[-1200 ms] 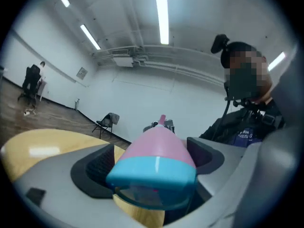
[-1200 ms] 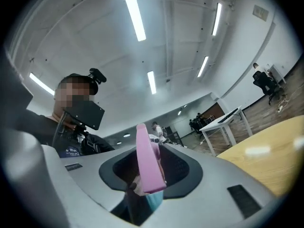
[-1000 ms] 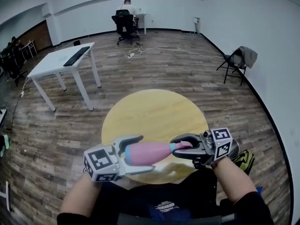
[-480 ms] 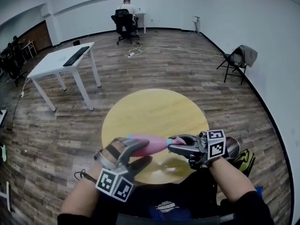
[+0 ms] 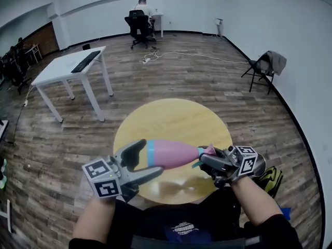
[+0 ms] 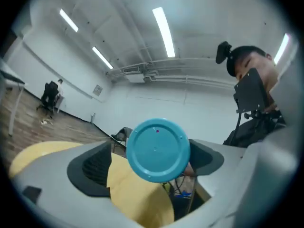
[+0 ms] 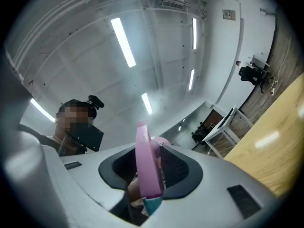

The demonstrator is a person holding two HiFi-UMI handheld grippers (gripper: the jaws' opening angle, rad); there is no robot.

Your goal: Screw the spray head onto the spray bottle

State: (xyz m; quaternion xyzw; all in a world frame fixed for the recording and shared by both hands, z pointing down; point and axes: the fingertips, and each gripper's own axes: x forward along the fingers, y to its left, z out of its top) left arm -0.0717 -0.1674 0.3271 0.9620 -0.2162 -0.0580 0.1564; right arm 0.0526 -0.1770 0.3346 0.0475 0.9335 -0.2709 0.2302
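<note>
1. The spray bottle (image 5: 176,153) lies level in the air above the near edge of the round yellow table (image 5: 171,115). Its teal base points to the person's left and its neck to the right.
2. The left gripper (image 5: 149,158) has its claw wide, and its jaws have just been opening. The bottle's teal base sits between them unsqueezed, with a gap showing beside one pad.
3. The right gripper (image 5: 204,161) is clamped on the pink spray head (image 5: 209,150), which meets the bottle's neck.
4. I cannot tell how far the head is threaded on.
</note>
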